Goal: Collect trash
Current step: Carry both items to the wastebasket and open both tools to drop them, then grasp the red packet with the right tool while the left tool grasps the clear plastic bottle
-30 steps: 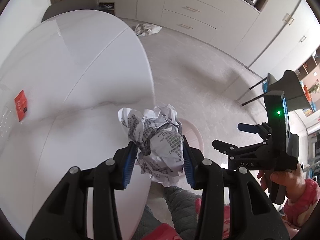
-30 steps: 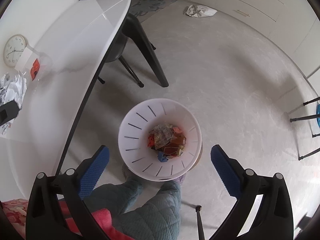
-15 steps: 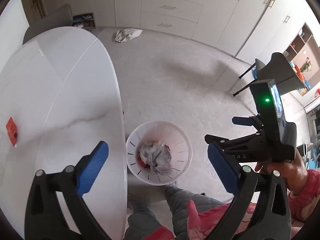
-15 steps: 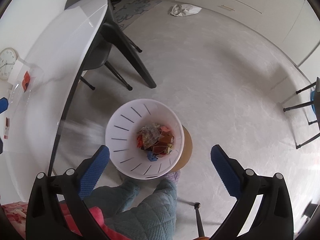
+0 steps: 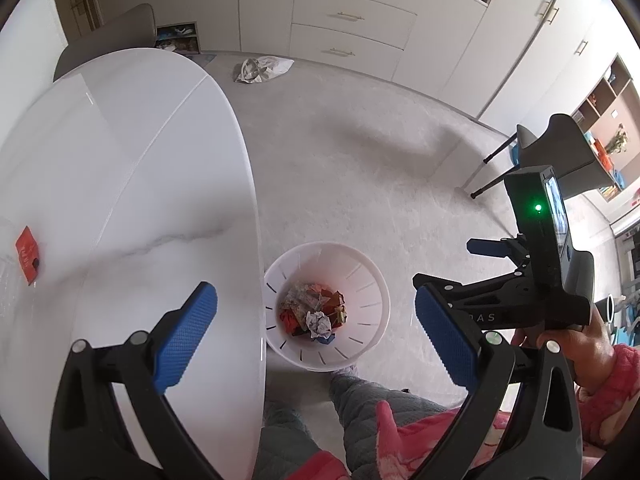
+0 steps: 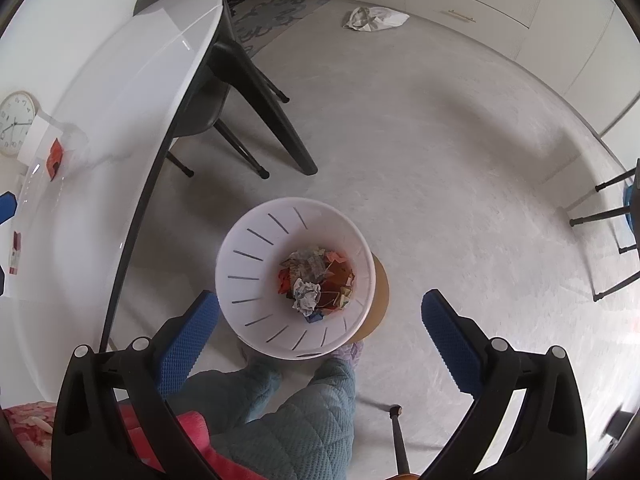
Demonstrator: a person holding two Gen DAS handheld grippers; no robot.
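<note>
A white slotted trash bin (image 5: 372, 280) (image 6: 244, 264) stands on the floor beside the white table (image 5: 120, 184). A crumpled newspaper ball (image 5: 319, 323) (image 6: 306, 297) lies inside it on top of colourful wrappers. My left gripper (image 5: 316, 328) is open and empty, high above the bin. My right gripper (image 6: 320, 330) is open and empty, also above the bin; it shows in the left wrist view (image 5: 516, 280) at the right. A red packet (image 5: 27, 249) (image 6: 54, 159) lies on the table at the far left.
A crumpled bag (image 5: 262, 68) (image 6: 374, 18) lies on the floor near the cabinets. A dark chair (image 6: 224, 100) stands under the table. Another chair's legs (image 6: 604, 212) are at the right. A wall clock (image 6: 14, 122) and the person's legs (image 6: 296, 412) are in view.
My left gripper opened and let go of the newspaper ball, which fell into the bin and now rests on the wrappers. Both grippers rose slightly.
</note>
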